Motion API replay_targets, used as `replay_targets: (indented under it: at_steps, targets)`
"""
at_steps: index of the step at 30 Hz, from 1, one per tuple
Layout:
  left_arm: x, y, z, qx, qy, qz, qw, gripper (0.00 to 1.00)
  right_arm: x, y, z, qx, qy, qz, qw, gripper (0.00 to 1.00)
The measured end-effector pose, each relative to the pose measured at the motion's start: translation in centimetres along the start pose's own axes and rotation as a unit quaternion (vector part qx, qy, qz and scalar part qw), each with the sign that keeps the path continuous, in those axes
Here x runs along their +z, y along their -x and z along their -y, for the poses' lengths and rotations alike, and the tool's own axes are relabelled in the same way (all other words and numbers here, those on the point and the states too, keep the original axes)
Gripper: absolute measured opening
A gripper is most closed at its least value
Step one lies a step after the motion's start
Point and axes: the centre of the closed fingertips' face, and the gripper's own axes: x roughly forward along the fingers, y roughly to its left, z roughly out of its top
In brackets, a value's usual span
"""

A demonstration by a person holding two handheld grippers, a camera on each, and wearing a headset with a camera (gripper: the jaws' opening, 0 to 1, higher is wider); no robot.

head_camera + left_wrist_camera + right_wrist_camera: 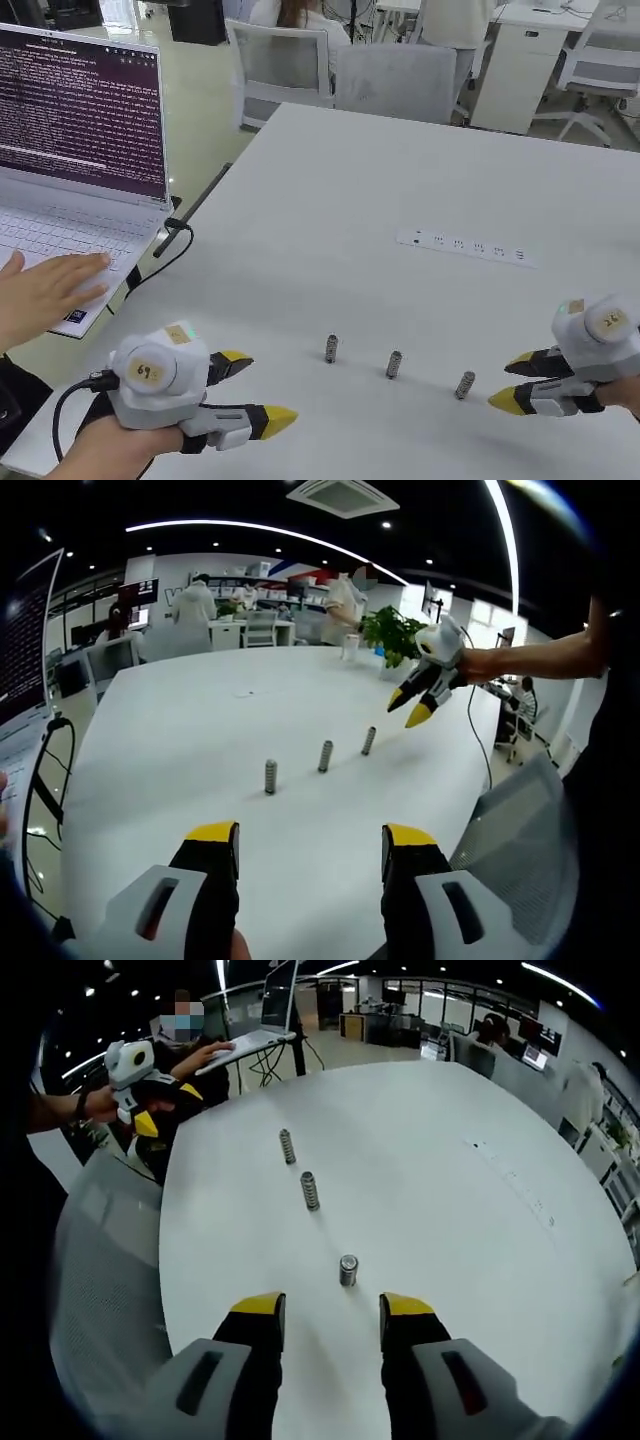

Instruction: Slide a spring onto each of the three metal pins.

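White table (350,200) holds three upright springs (394,364), seemingly already on pins (348,1269), between left gripper (265,386) and right gripper (507,382), both with jaws spread, empty; a stray brush from the nearer right one could topple one.

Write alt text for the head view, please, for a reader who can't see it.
Three small coiled metal pieces stand upright in a row on a white table, between the open left gripper and the open right gripper, neither touching them. Behind lies a power strip; a hand rests on a laptop at left.
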Motion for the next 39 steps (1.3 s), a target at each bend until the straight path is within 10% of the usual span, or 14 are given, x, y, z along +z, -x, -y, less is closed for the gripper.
replay_targets:
  at_steps: [39]
  targets:
    - [0.3,-0.2,0.4,-0.001,0.005,0.002,1.0000,0.55,-3.7,3.4,-6.7,-0.027,-0.132,0.107,0.9851,0.65]
